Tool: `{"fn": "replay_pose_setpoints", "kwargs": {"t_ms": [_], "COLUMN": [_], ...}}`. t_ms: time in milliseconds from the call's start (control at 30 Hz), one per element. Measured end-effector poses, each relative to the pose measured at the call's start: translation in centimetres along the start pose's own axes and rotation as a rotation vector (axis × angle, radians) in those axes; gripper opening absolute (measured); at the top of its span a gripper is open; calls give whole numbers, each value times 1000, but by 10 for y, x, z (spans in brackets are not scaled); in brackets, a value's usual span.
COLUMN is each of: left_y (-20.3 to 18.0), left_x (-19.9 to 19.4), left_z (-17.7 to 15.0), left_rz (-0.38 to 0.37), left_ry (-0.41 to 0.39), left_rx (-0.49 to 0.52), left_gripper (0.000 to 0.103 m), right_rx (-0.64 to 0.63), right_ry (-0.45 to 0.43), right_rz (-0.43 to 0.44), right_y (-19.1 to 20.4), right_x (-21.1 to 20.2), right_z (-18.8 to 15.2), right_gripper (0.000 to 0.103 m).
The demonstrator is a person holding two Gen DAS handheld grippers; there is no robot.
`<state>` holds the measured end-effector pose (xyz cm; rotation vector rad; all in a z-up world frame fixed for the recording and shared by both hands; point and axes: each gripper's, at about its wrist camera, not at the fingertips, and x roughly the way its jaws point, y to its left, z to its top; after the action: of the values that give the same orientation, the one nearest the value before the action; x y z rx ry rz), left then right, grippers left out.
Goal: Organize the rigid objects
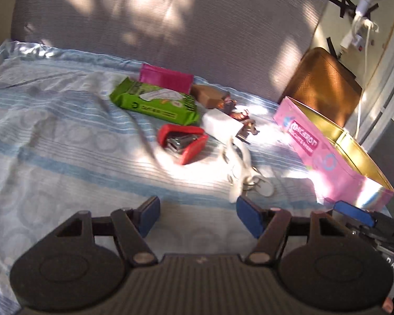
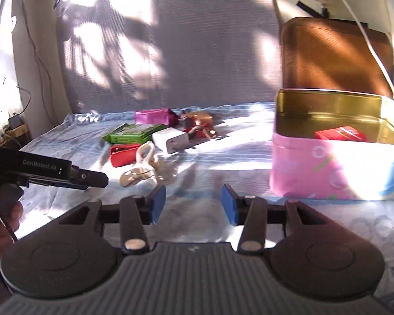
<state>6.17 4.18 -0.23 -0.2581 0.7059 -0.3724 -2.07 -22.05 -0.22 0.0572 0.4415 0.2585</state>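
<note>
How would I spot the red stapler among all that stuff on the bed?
Start at the pink tin on the bed's right side and look left to the cluster of items. The stapler lies at its near edge, just in front of the green packet and left of the white charger. Only it is red with shiny metal inside.

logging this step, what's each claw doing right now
Left claw: open, holding nothing.
Right claw: open, holding nothing.

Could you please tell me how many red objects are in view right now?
2. A red stapler lies on the bedsheet beside the green pack; a red box sits inside the pink tin. Others may be hidden.
</note>
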Motion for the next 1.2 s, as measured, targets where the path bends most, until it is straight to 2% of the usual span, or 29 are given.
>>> {"fn": "replay_pose_setpoints", "kwargs": {"t_ms": [33, 67, 133, 200, 267, 300, 333, 367, 400, 467, 533, 633, 767, 867, 933, 967, 1000, 1067, 1200], "left_y": [5, 11, 12, 8, 2, -3, -12, -18, -27, -39, -47, -61, -76, -83, -81, -78, -79, -85, -108], "left_x": [0, -2, -1, -1, -4, -4, -4, -3, -2, 5, 12, 17, 8, 12, 23, 28, 27, 23, 16], "left_z": [-3, -2, 0, 0, -3, -4, -5, -6, -7, -5, -2, -2, -7, -11, -13, -15, -18, -21, -36], "left_rz": [-9, -34, -29, -15, -14, -10, -11, -16, -18, -13, -41, -72, -103, -38, -2, -12, -12, -27, -116], "left_ry": [-33, -38, -45, -46, -54, -58, -63, -65, -66, -61, -37, -13, -30, -21, 26, 58, 43, 56, 99], "left_rx": [8, -24, -42, -22, 27, 51, 97, 129, 171, 208, 208, 233, 269, 300, 303, 293, 294, 308, 338], "left_gripper": [58, 59, 60, 60, 59, 59, 55, 52, 47, 37, 20, 18, 20, 21, 16, 12, 8, 7, 6], "right_rx": [-30, -56, -106, -111, -128, -135, -132, -120, -112, -100, -88, -75, -53, -47, -42, -38, -33, -30, -68], "right_ry": [10, 19, 54, 84, 101, 109, 123, 137, 144, 141, 141, 141, 135, 130, 128, 129, 129, 125, 78], "right_rz": [7, 3, -14, -10, -13, -17, -18, -15, -16, -21, -23, -29, -35, -33, -30, -26, -21, -22, -97], "right_y": [8, 13, 23, 27, 30, 31, 31, 31, 30, 29, 27, 23, 18, 18, 18, 18, 18, 19, 17], "right_x": [9, 17, 36, 51, 61, 64, 68, 70, 70, 67, 62, 56, 49, 46, 43, 41, 38, 29, -7], "right_z": [3, 5, 11, 16, 16, 16, 15, 13, 12, 12, 11, 7, 5, 3, 2, 1, 0, -5, -19], "right_gripper": [47, 44, 40, 33, 31, 27, 23, 10, 6, 5, 5, 5, 5, 6, 6, 6, 6, 6, 6]}}
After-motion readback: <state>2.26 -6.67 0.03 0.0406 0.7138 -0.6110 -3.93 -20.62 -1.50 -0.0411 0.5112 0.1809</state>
